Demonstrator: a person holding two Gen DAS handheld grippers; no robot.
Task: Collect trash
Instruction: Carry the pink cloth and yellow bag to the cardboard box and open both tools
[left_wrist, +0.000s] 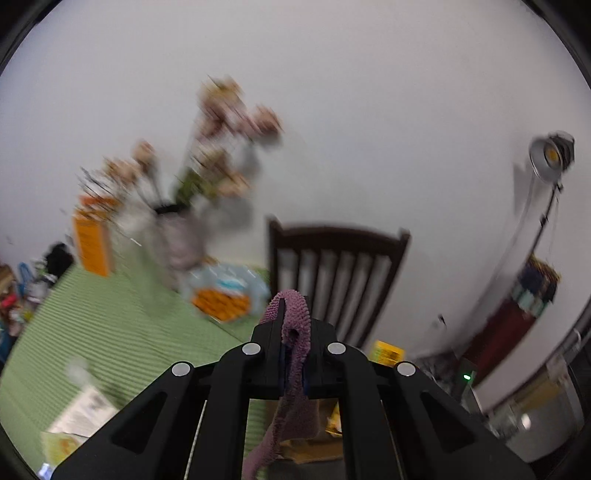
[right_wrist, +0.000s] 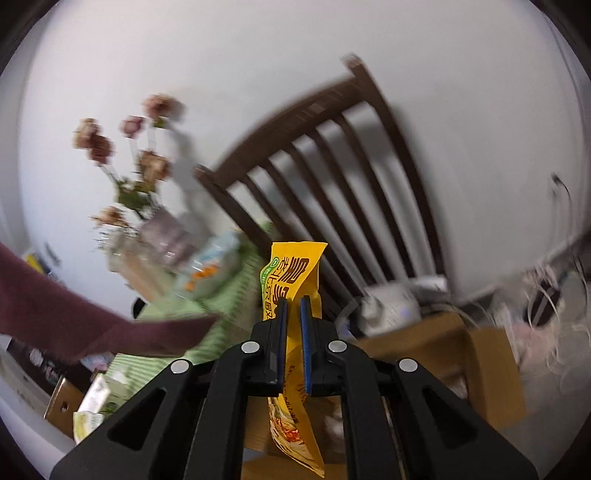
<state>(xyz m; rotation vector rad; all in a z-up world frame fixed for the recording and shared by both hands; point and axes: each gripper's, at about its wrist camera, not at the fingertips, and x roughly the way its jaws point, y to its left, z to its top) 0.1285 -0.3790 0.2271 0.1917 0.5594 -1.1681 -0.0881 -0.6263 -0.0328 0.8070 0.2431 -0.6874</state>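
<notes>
Purple cloth clamped in left gripper; right gripper grips yellow wrapper beside chair, past table edge

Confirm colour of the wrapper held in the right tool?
Yellow wrapper, with dark lettering and a green patch; clearest in the right wrist view.

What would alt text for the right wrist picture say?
A black gripper pinches a yellow snack wrapper, which hangs below its blue pads. Behind, blurred, stand a dark wooden chair, a vase of flowers on a green tablecloth and a cardboard box.
</notes>
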